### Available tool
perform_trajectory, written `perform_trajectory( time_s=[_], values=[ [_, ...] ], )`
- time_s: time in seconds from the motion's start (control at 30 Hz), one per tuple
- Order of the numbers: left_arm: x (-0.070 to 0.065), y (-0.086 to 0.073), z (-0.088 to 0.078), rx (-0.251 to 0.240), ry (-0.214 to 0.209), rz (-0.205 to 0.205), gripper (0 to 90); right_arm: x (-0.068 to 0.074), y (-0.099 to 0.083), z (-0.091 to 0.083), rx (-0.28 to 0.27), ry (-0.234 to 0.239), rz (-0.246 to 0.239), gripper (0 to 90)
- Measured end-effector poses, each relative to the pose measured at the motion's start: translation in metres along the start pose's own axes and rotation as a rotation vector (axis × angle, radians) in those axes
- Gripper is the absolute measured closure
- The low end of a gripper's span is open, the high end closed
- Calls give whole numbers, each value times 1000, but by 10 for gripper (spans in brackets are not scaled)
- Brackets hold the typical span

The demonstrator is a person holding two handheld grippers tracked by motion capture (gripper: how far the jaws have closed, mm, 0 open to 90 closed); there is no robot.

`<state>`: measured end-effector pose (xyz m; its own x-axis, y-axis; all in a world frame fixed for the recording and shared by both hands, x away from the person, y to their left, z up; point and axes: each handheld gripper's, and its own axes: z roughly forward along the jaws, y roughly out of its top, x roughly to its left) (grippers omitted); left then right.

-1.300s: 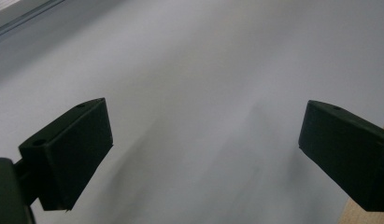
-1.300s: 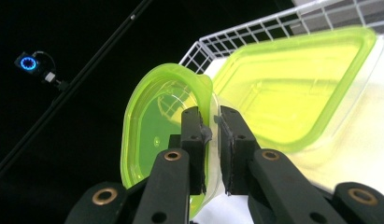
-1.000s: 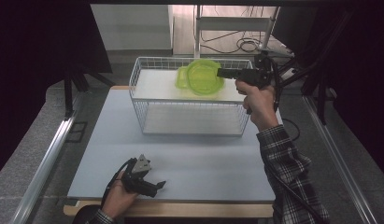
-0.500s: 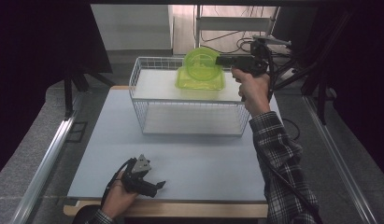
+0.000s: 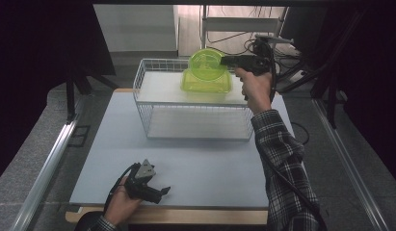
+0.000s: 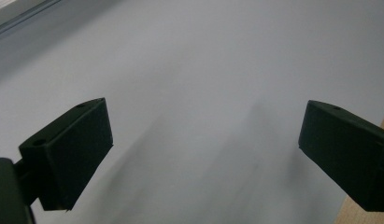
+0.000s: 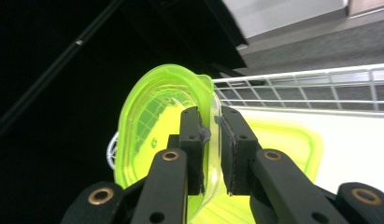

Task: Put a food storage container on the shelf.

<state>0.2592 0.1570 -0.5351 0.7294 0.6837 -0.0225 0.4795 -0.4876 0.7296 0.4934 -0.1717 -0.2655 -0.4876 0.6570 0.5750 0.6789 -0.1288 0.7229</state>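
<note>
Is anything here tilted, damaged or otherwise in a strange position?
One thing: the round green bowl stands on its edge above the wire basket, pinched at its rim by the right gripper, over a flat green lid. No damage or spill shows. The left gripper rests open on the table.

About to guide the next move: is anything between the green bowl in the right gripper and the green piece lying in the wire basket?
Nothing visible. The right gripper pinches the rim of the green bowl, tilted on edge directly above the green piece in the wire basket. The left gripper rests open near the table's front edge.
</note>
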Motion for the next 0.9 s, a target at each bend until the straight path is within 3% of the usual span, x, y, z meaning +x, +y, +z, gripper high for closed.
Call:
perform_trajectory(
  time_s=[0.37,0.57,0.9],
  values=[
    [0,0,0,8,2,5,28,1,3,8,-1,-122,-57,726],
    [0,0,0,5,5,4,28,-2,3,9,-5,-121,-57,661],
    [0,0,0,6,7,4,28,0,3,-2,-18,-84,-92,466]
  ],
)
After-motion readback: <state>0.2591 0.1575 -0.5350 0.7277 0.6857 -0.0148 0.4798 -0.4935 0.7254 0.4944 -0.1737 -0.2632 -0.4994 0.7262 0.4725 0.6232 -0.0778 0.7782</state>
